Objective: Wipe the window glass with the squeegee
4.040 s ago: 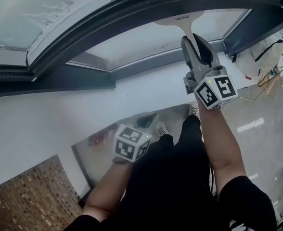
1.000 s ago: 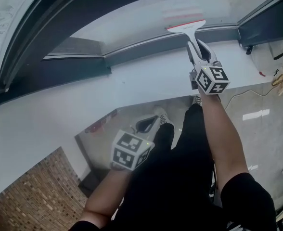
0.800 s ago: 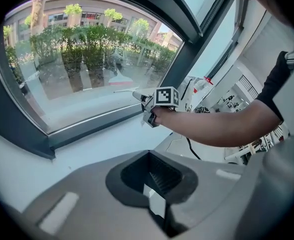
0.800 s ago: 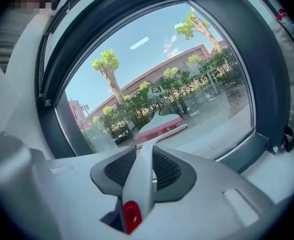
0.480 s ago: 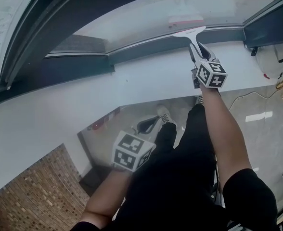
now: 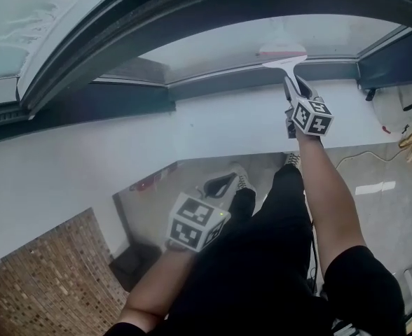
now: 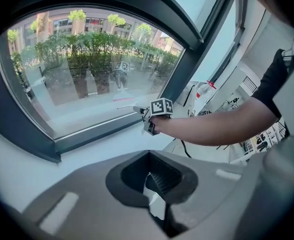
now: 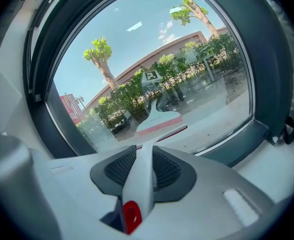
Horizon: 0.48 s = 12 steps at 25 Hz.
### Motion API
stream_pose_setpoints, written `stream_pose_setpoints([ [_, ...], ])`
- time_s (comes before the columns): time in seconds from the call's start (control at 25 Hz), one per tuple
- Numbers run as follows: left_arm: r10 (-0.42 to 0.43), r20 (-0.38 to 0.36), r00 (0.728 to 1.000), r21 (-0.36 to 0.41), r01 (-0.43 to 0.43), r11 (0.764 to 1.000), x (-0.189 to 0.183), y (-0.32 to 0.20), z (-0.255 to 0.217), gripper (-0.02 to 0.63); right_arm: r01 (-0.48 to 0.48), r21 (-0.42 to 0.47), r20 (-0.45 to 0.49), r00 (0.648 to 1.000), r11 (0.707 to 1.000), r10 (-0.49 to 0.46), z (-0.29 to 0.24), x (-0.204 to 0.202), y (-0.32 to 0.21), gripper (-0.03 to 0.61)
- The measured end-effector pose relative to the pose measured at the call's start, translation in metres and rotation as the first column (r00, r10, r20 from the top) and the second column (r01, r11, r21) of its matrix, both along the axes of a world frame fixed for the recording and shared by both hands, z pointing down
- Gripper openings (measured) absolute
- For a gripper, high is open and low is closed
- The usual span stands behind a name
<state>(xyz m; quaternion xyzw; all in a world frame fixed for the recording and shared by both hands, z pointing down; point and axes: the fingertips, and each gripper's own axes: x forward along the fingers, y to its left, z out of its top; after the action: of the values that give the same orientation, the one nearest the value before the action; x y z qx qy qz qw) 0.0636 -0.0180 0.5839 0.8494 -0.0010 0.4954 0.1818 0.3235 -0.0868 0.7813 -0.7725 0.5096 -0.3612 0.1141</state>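
Observation:
The window glass (image 6: 227, 44) is a large pane in a dark frame (image 6: 192, 82) above a white sill (image 6: 213, 128). A white squeegee (image 6: 284, 60) with a red-edged blade rests low on the glass, just above the bottom frame. My right gripper (image 6: 297, 89) is shut on its handle (image 8: 139, 184), and the blade (image 8: 162, 136) lies against the pane (image 8: 162, 59). The left gripper view shows that squeegee (image 7: 129, 107) and the right gripper (image 7: 147, 115) from the side. My left gripper (image 6: 220, 183) hangs low by the person's legs, jaws together with nothing between them.
A brick-patterned wall (image 6: 45, 278) fills the lower left below the sill. Cables and a white bag (image 6: 409, 110) lie on the glossy floor at the right. The person's legs and shoes (image 6: 237, 180) stand under the sill. A white bottle with a red top (image 7: 205, 90) stands at the window's right end.
The right gripper has drawn the squeegee down the glass from mid-pane to just above the bottom frame. The left gripper has stayed low by the legs.

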Motion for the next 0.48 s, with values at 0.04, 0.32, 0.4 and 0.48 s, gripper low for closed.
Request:
stream_pose_setpoints([
  [0.04,0.003,-0.009,1.000,0.009,-0.003,1.000,0.002,-0.002,-0.005,0.000,0.002,-0.006,-0.001,1.000,1.000,-0.002,-0.002,0.001,0.001,0.129],
  [0.32,-0.018,-0.112,0.994,0.061,0.025,0.998,0.018,-0.029,-0.054,0.000,0.024,-0.054,-0.019,0.999,0.998,-0.025,-0.028,-0.006,0.021,0.129],
  [0.4,-0.027,-0.139,0.990,0.081,0.039,0.996,0.018,-0.042,-0.066,0.000,0.030,-0.063,-0.024,0.999,0.998,-0.032,-0.035,-0.012,0.030,0.129],
  [0.48,-0.028,-0.169,0.985,0.095,0.044,0.994,0.018,-0.054,-0.074,0.000,0.034,-0.069,-0.035,0.999,0.997,-0.036,-0.043,-0.017,0.038,0.129],
])
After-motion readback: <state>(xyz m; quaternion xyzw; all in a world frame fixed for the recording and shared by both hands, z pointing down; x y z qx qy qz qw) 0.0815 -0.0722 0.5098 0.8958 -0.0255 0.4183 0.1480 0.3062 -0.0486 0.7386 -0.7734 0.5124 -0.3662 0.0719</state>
